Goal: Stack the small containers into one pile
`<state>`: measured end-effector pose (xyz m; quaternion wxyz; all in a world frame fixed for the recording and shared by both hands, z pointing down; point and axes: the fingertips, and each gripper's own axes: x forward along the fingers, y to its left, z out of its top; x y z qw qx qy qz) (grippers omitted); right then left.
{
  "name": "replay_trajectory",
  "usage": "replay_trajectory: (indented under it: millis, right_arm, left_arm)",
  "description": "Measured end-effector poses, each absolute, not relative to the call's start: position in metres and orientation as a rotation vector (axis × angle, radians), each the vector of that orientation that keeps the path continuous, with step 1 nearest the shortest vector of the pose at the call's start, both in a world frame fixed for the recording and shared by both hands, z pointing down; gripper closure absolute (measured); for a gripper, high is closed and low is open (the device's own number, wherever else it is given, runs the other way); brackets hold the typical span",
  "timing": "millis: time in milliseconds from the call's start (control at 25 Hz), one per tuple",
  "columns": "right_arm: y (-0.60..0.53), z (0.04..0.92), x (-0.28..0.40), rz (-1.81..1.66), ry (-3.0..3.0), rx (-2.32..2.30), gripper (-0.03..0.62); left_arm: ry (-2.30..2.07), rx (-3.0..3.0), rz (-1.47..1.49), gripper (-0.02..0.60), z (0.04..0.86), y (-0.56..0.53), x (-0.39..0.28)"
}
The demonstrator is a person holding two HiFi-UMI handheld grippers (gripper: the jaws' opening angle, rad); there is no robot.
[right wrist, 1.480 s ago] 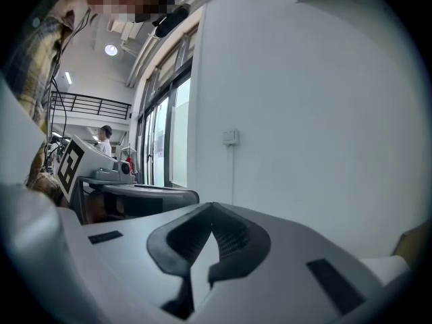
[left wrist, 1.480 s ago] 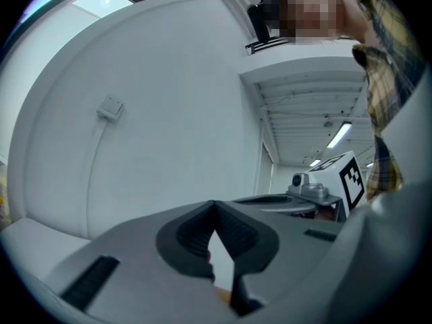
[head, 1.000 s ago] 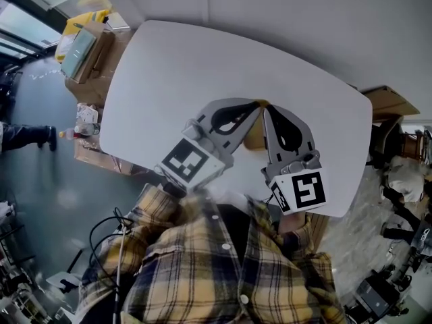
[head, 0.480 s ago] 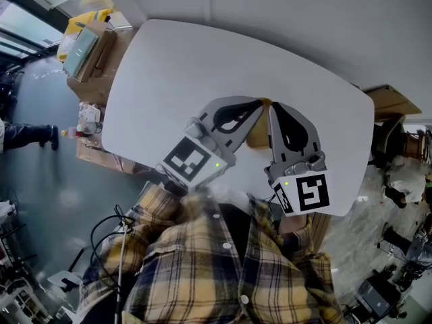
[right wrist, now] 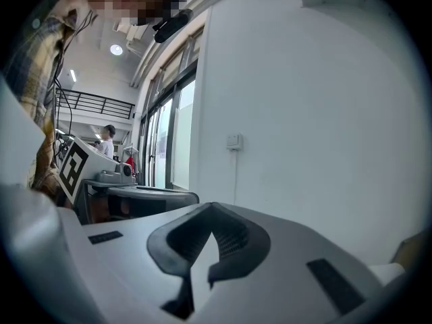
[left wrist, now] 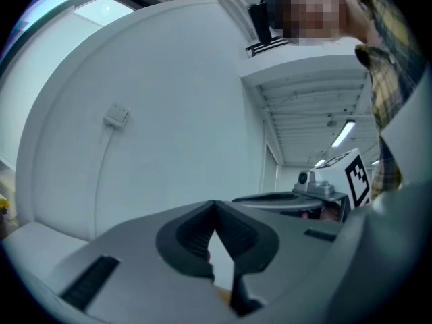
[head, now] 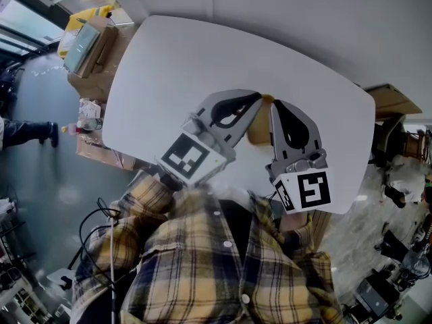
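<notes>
White table, pale wall, grey floor

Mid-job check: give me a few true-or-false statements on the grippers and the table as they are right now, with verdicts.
1. The left gripper and the right gripper both have their jaws together. True.
2. The table is dark wood. False: it is white.
3. A tan thing shows just by the gripper tips. True, though it is partly hidden.
4. The grippers sit at opposite ends of the table. False: their tips nearly meet.
</notes>
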<state>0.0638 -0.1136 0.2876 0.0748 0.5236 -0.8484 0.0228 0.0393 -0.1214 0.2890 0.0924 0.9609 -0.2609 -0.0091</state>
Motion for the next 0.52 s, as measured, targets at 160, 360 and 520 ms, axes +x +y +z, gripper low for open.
replay_trajectory:
  millis: [160,360,520]
  right_arm:
    - [-0.112,0.285,0.067,0.06,-2.542,1.586,0.579]
    - [-0.112,0.283,0.069,0.046,-2.539,1.609,0.579]
    - [-0.111,0.278,0.074,0.02,-2.529,1.63,0.579]
  left_arm:
    - [-0.769,2.872,-0.016,0.565,0.287,-0.121,0.038]
    - [-0.73,2.907,0.028,0.565,0.286,-0.12,0.035]
    - [-0.685,2.948,0.062,0.565,0.284,-0.122,0.037]
